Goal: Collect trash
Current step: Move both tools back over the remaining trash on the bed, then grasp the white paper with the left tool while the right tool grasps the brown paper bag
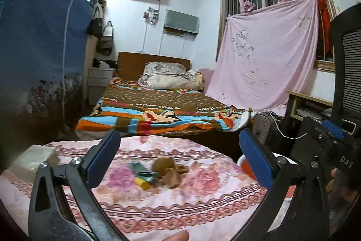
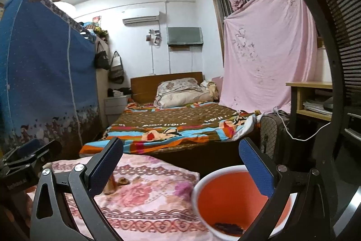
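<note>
A small pile of trash [image 1: 162, 171] lies on the pink floral tablecloth [image 1: 140, 207]: crumpled brown paper, a green wrapper and a yellow piece. My left gripper [image 1: 179, 133] is open just short of the pile, with nothing between its blue pads. To the right, an orange bin [image 2: 225, 195] with a white rim stands against the table edge, a dark scrap at its bottom. My right gripper [image 2: 181, 142] hangs open over the bin's near side, also with nothing in it. Only a brown piece of the trash [image 2: 117, 182] shows in the right wrist view.
A white tissue pack [image 1: 33, 157] sits at the table's left. Beyond the table is a bed [image 1: 158, 105] with a striped blanket. A blue fabric wardrobe [image 1: 40, 37] stands left, a black mesh chair [image 2: 334, 60] close on the right, and a wooden desk [image 2: 309, 96] behind it.
</note>
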`<state>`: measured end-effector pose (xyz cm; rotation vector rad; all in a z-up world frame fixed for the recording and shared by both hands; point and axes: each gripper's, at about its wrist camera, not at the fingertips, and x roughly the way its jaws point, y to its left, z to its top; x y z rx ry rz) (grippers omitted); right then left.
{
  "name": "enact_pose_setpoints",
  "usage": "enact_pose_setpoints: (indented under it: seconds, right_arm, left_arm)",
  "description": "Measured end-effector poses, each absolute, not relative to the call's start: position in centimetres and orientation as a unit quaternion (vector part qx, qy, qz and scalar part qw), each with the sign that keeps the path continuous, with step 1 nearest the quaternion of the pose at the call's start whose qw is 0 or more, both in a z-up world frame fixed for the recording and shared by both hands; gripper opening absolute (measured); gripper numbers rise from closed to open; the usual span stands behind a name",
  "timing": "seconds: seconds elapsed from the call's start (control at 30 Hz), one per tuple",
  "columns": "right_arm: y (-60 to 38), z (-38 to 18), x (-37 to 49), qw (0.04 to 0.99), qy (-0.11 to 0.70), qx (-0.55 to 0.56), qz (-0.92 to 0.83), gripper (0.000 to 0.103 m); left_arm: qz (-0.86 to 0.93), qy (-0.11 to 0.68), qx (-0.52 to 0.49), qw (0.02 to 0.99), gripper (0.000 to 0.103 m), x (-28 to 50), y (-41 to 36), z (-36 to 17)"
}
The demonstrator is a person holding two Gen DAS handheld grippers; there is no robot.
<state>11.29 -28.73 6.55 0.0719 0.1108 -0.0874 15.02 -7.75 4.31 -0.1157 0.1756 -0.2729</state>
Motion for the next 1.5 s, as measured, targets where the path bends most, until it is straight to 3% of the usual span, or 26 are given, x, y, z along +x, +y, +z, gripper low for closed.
enact_pose_setpoints:
  seconds: [0.97, 1.23, 1.4, 1.5]
  right_arm:
    - [-17.3, 4.1, 14.9, 0.995, 0.039, -0.03, 0.086, 0.103]
    - [-16.8, 2.6, 18.7, 0.99, 0.105, -0.026, 0.085, 0.103]
    - [-16.9, 1.6, 21.4, 0.984, 0.164, -0.01, 0.073, 0.103]
    - [-16.5, 0.6, 22.8, 0.977, 0.199, -0.013, 0.072, 0.096]
  left_arm:
    - [-0.024, 0.065, -0.024, 0.997, 0.092, 15.3, 1.9, 2.1]
    - [-0.022, 0.078, -0.02, 0.996, 0.092, 17.2, 2.8, 1.5]
    - [-0.024, 0.137, -0.024, 0.99, 0.092, 19.7, 2.9, 0.6]
    - [-0.03, 0.185, -0.033, 0.982, 0.09, 21.3, 3.1, -0.4]
